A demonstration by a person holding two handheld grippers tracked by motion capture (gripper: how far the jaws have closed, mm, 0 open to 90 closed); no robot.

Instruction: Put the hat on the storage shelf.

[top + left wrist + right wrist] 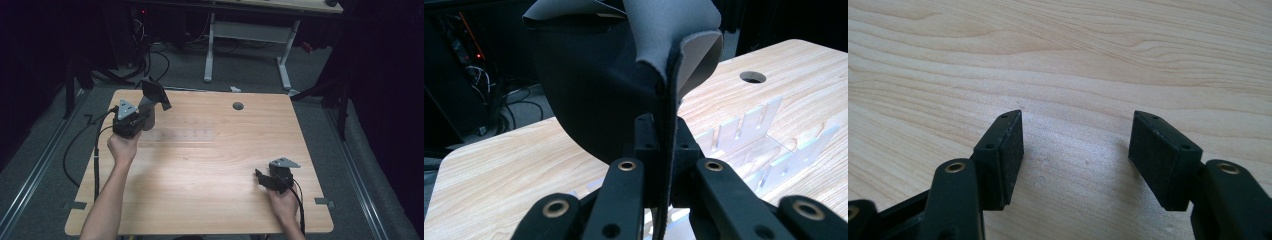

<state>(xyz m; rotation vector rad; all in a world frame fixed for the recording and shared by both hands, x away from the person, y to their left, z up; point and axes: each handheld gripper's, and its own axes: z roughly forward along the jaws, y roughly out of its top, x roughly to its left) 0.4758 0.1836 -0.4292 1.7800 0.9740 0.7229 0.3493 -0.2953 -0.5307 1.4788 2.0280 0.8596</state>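
My left gripper is at the table's far left, shut on a soft, floppy sheet that is black on one side and grey on the other. The sheet is lifted off the wooden table. In the left gripper view the jaws pinch the sheet's edge, and the sheet curls upward above them. My right gripper rests near the table's front right, open. In the right gripper view its pads stand wide apart over bare wood, with nothing in my right gripper.
A clear plastic slotted rack lies on the table past the left gripper, faint in the high view. A round cable hole sits near the far edge. Behind the table stand a white desk frame and floor cables.
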